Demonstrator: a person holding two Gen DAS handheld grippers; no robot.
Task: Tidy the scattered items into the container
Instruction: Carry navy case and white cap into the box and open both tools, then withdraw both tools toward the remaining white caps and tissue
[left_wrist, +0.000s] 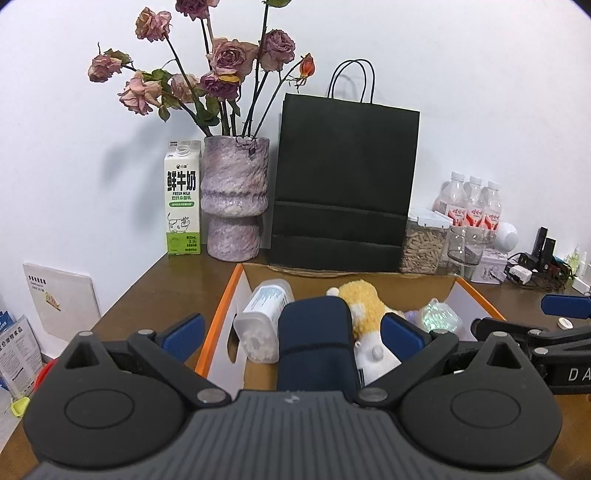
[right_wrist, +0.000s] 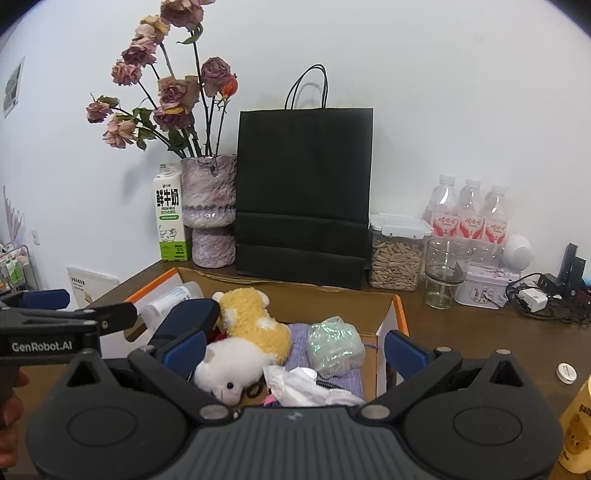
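An orange-rimmed cardboard box (left_wrist: 216, 325) (right_wrist: 400, 314) holds a white bottle (left_wrist: 262, 321), a navy case (left_wrist: 314, 354) (right_wrist: 192, 317), a yellow-and-white plush toy (right_wrist: 243, 339), an iridescent pouch (right_wrist: 334, 347), purple cloth (right_wrist: 299, 350) and crumpled white wrapping (right_wrist: 303, 387). My left gripper (left_wrist: 293, 334) stands open over the box; the navy case lies between its fingers without touching either pad. My right gripper (right_wrist: 293, 350) hangs open above the plush and pouch with nothing in it.
Behind the box stand a black paper bag (right_wrist: 303, 192), a vase of dried roses (left_wrist: 234, 199) and a milk carton (left_wrist: 183, 199). To the right are a seed jar (right_wrist: 397, 254), a glass (right_wrist: 445, 273), water bottles, a tin, cables, a small white disc (right_wrist: 567, 373) and a yellow container (right_wrist: 576, 432).
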